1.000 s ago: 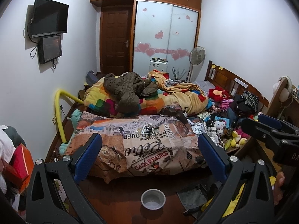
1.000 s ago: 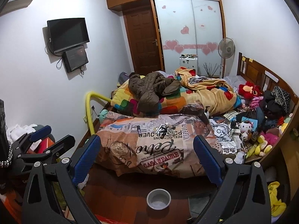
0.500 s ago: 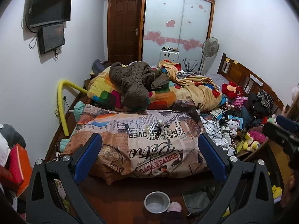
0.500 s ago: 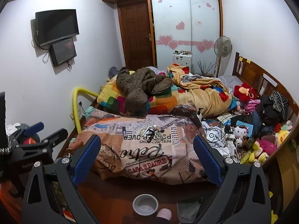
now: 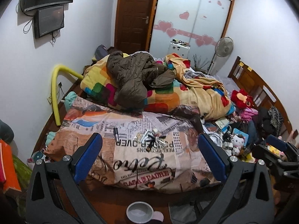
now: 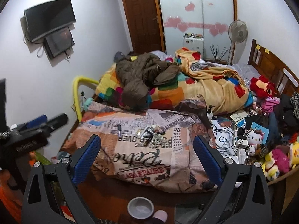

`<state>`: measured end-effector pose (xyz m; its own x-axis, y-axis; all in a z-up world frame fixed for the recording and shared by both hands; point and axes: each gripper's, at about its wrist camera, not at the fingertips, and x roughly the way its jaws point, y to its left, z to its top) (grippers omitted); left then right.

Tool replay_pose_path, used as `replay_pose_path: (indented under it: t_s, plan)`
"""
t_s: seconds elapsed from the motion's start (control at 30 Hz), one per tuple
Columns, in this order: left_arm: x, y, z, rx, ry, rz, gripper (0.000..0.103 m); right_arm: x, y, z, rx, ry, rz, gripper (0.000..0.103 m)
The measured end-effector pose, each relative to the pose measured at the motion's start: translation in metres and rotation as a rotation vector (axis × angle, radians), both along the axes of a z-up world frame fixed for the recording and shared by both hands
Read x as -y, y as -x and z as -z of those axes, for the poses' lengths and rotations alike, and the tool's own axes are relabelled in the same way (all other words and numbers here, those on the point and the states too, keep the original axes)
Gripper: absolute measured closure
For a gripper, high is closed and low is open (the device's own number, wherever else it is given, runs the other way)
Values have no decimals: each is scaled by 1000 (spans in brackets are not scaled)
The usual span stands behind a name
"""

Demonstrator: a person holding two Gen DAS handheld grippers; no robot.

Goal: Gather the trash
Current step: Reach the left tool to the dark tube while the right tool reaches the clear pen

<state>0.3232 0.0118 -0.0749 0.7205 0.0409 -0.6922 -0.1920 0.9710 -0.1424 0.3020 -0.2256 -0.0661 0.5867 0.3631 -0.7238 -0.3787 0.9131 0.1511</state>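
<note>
Crinkled trash [image 5: 153, 139] on quilt, beyond both gaping tongs [image 5: 149, 155]

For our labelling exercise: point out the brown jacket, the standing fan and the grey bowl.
brown jacket [image 5: 134, 74], left wrist view, middle of its body
standing fan [image 6: 238, 31], right wrist view, its round head
grey bowl [image 6: 140, 207], right wrist view, its inside

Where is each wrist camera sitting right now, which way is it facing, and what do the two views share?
Left wrist: rides the left gripper, faces the bed from its foot; own open fingers frame it, right gripper at right edge.
Right wrist: rides the right gripper, same heading from further right; own open fingers, left gripper at left edge.
Shared: bed, brown jacket, bowl on the floor, fan.
</note>
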Motion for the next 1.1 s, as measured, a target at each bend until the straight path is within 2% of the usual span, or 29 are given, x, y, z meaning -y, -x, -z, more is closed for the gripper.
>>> replay_pose_path:
  t_s: [0.1, 0.23, 0.4, 0.47, 0.57, 0.67, 0.83, 1.0, 1.07, 1.1]
  plan:
    - [0, -24, 14, -22, -23, -23, 0, -2, -29, 18, -49, 6, -3, 5]
    - [-16, -55, 41, -70, -14, -35, 0, -9, -59, 41, -104, 29, 10, 5]
    - [-46, -89, 83, -134, -18, -11, 0, -32, -89, 71, -162, 82, 61, 5]
    - [-61, -103, 103, -161, -9, 5, 3, -42, -99, 81, -185, 105, 90, 5]
    - [-85, -130, 138, -223, 14, 30, 10, -58, -114, 100, -220, 133, 135, 5]
    - [-104, -152, 170, -271, 2, 55, 15, -72, -128, 121, -250, 141, 183, 5]
    - [-132, -179, 226, -317, -3, 92, 18, -87, -151, 171, -320, 145, 252, 5]
    - [-150, -201, 290, -380, 12, 77, 24, -91, -170, 217, -373, 127, 287, 6]
    - [-155, -209, 318, -405, 29, 55, 32, -93, -175, 234, -384, 122, 286, 6]
    - [-157, -215, 334, -423, 38, 46, 33, -95, -178, 242, -393, 121, 274, 6]
